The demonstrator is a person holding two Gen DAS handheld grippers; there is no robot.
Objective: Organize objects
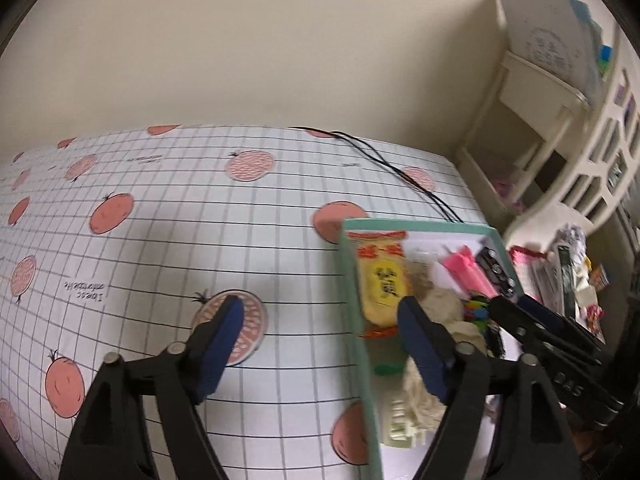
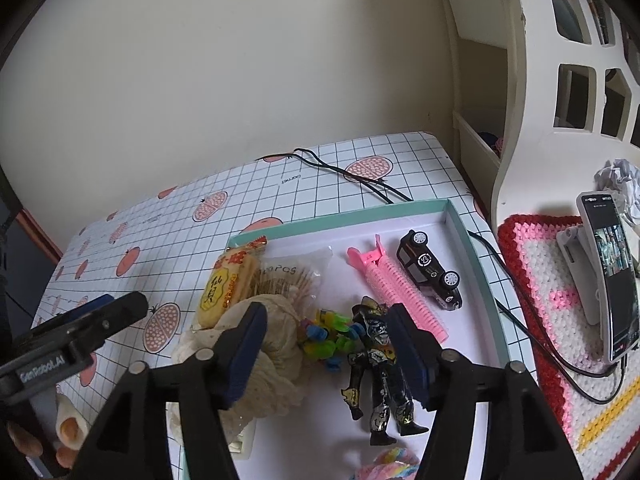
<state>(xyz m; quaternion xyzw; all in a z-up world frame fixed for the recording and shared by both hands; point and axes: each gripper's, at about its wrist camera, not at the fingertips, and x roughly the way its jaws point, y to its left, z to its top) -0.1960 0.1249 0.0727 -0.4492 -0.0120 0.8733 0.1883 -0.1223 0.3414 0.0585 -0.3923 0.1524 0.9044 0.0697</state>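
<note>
Left wrist view: Your left claw (image 1: 320,344) stands wide apart with nothing between its pads. One finger (image 1: 218,344) hangs over the tabletop (image 1: 160,240); the other finger (image 1: 422,348) hangs inside the tray (image 1: 356,320), above the cloth (image 1: 440,308) and just beside the snack pack (image 1: 382,284). The tray wall runs between the two fingers. Do not close here: the pads would likely catch the wall. Choose the next item first, then bring both fingers to one side of the wall. The picture is blurred, so settle the hand before aiming.

Right wrist view: Your right claw (image 2: 324,344) also stands apart and grips nothing. Between its fingers lie the figure (image 2: 376,372) and the clips (image 2: 326,336); the cloth sits under the left-hand finger. The pads do not press on any of them. The pink roller (image 2: 396,292) and the toy car (image 2: 430,276) lie further back in the tray, close together. The task's things are thus gathered in the tray on the tabletop.

If the figure is the target, centre it between the pads and approach along its long axis, so that the clips stay outside the grip. Keep the finger clear of the cloth, which would likely drag along. Keep the left claw, visible at the left edge, apart from the right one.
</note>
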